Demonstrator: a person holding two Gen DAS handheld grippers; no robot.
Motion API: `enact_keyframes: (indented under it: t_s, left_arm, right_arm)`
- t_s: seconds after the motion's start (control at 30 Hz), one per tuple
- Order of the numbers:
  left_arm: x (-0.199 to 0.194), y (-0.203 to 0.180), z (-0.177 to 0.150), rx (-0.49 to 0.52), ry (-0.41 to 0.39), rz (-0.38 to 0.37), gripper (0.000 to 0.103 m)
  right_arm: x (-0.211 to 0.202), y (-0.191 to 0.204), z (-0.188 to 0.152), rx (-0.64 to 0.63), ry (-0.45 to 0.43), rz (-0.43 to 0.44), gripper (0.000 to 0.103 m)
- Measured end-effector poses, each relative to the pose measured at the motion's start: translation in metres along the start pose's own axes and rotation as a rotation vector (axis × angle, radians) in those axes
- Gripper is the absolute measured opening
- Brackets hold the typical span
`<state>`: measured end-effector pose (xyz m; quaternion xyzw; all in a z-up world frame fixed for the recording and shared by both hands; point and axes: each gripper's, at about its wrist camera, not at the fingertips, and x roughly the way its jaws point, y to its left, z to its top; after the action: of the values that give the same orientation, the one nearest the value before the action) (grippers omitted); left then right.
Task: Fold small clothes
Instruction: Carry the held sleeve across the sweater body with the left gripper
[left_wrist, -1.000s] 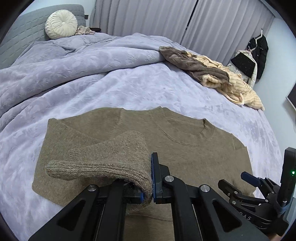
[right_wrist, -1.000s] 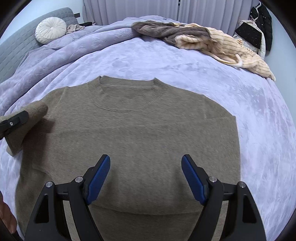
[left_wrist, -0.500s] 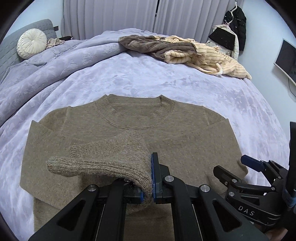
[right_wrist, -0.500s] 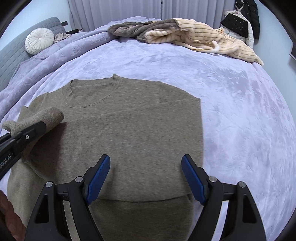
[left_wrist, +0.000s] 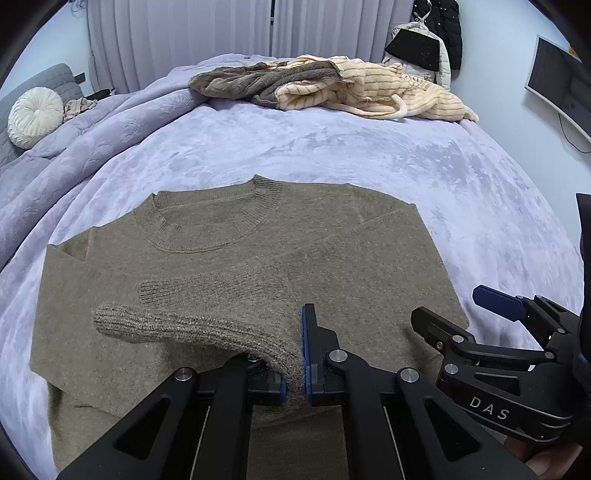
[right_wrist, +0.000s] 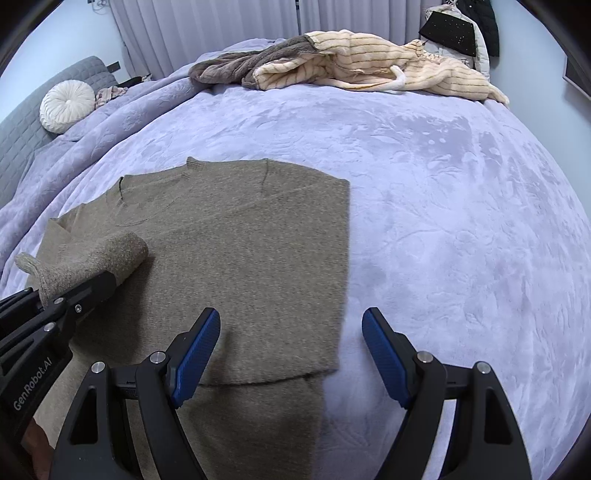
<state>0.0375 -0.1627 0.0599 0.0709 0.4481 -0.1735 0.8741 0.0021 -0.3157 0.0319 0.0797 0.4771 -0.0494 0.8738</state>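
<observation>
An olive-brown knit sweater (left_wrist: 332, 243) lies flat on the lavender bed (left_wrist: 332, 147), collar toward the far side. My left gripper (left_wrist: 298, 354) is shut on the sweater's left sleeve (left_wrist: 207, 321), which is lifted and carried across the body with its ribbed cuff trailing left. From the right wrist view the sweater (right_wrist: 240, 236) fills the left half, with the held sleeve (right_wrist: 92, 258) and left gripper (right_wrist: 85, 291) at the left edge. My right gripper (right_wrist: 291, 350) hangs open above the sweater's right side edge, nothing between its blue pads. It also shows as the right gripper (left_wrist: 491, 321) at lower right.
A heap of cream striped and brown clothes (left_wrist: 332, 85) lies at the bed's far side. A round white cushion (left_wrist: 33, 116) rests by the grey headboard at far left. Dark garments (left_wrist: 436, 40) hang at the back right, a monitor (left_wrist: 561, 88) on the right wall.
Both grippers have swung rightward across the bed. The left one has carried the sleeve further over the sweater's body. The right gripper now straddles the sweater's right edge, still open.
</observation>
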Motion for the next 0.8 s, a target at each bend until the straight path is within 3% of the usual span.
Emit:
enact_keyframes:
  t_s: [0.37,0.67,0.73,0.8]
  left_arm:
    - [0.011,-0.037,-0.009,0.083,0.031,-0.016,0.007]
    - [0.025,-0.037,-0.013,0.061,0.088,-0.055,0.007]
    - [0.029,-0.031,-0.013,0.029,0.109,-0.081,0.024]
    - [0.029,-0.022,-0.014,-0.010,0.111,-0.071,0.058]
  right_arm:
    - [-0.002,-0.026,-0.008,0.047,-0.004,0.006,0.082]
    - [-0.001,-0.034,-0.011,0.071,0.001,0.008,0.082]
    - [-0.002,-0.034,-0.012,0.068,-0.002,0.009,0.082]
    - [-0.004,-0.034,-0.012,0.069,-0.006,-0.001,0.081]
